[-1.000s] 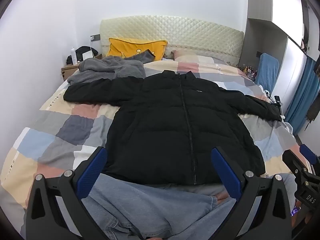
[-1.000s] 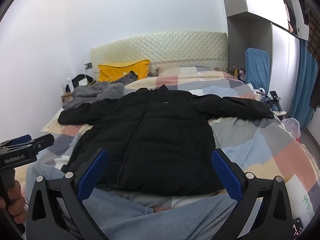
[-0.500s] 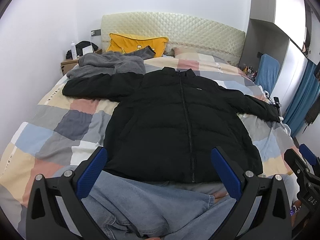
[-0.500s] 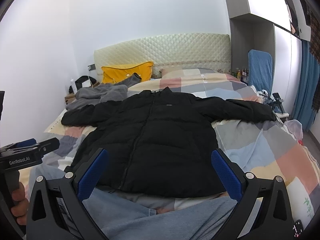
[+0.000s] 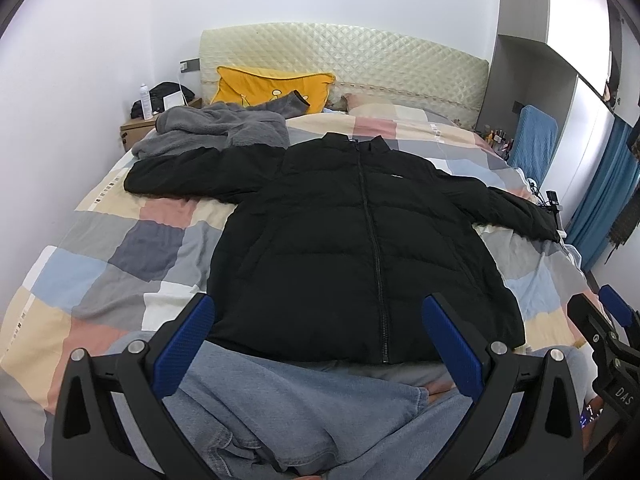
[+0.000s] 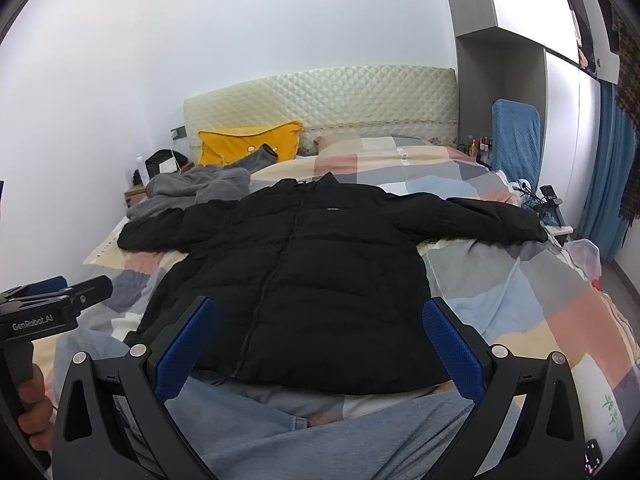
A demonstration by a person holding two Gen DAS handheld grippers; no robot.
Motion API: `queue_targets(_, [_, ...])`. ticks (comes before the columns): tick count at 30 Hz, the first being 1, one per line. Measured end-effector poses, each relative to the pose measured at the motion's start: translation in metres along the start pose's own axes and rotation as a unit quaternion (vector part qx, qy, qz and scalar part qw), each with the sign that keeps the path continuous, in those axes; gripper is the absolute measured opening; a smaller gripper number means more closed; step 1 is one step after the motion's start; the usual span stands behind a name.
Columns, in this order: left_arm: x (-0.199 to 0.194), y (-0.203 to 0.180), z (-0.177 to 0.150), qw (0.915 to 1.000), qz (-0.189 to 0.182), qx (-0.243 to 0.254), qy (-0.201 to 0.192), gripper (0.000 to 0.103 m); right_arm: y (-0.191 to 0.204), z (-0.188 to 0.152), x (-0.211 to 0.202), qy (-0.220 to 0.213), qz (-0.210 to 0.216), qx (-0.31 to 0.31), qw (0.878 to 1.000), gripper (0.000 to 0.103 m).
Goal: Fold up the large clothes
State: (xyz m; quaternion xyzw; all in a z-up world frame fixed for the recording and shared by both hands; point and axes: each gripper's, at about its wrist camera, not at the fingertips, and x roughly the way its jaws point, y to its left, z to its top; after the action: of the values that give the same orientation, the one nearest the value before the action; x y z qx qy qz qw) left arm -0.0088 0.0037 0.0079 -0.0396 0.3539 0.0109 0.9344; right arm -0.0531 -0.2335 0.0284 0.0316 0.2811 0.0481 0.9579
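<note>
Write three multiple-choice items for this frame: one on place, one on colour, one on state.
1. Where does the grey garment lie?
A. on the floor
B. by the black jacket's sleeve, near the headboard
C. on the blue chair

2. What colour is the pillow?
A. yellow
B. green
C. white

3. How do the jaws of the left gripper and the right gripper stand?
A. both shut on the jacket
B. one open, one shut
C. both open, empty

Answers: B, it overlaps that sleeve; A, plainly yellow; C, wide gaps, nothing held.
</note>
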Motion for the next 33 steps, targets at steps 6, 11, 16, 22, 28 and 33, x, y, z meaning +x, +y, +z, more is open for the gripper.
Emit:
queue_targets(6, [0.0,0.0003,-0.0011,1.0,-0.002,-0.001,0.001,0.103,-0.0018,0.0016,-0.0012,-0.007,-0.006,0.005,1.0,0.103])
queue_targets(11, [-0.0004,0.0003,-0.0016,1.0,-0.002,0.002,0.002,0.103,-0.0045,0.0025,-0.0022,-0.006,-0.007,0.004,1.0,0.103])
queue_targets(16, [-0.0007,0.0018,-0.0017,1.0,0.0,-0.002,0.003,0.103,-0.0076,0.0021,-0.0015,0.0,-0.009,0.001,1.0,0.103])
queue_targets(22, [-0.0005,0.0049,0.0002,1.0,-0.001,-0.002,0.006,0.103,-0.0078,0.002,-0.0013,0.0,-0.012,0.0,1.0,0.103])
queue_targets(28, [0.002,0.0057,0.002,0.9999,-0.006,-0.004,0.013,0.103,-0.0092,0.0028,-0.0013,0.002,-0.014,0.002,1.0,0.103])
queue_targets(33, [0.0029,0.0068,0.0015,0.9999,-0.006,-0.003,0.014,0.103,-0.0078,0.0039,0.0003,0.006,-0.014,0.001,1.0,0.103])
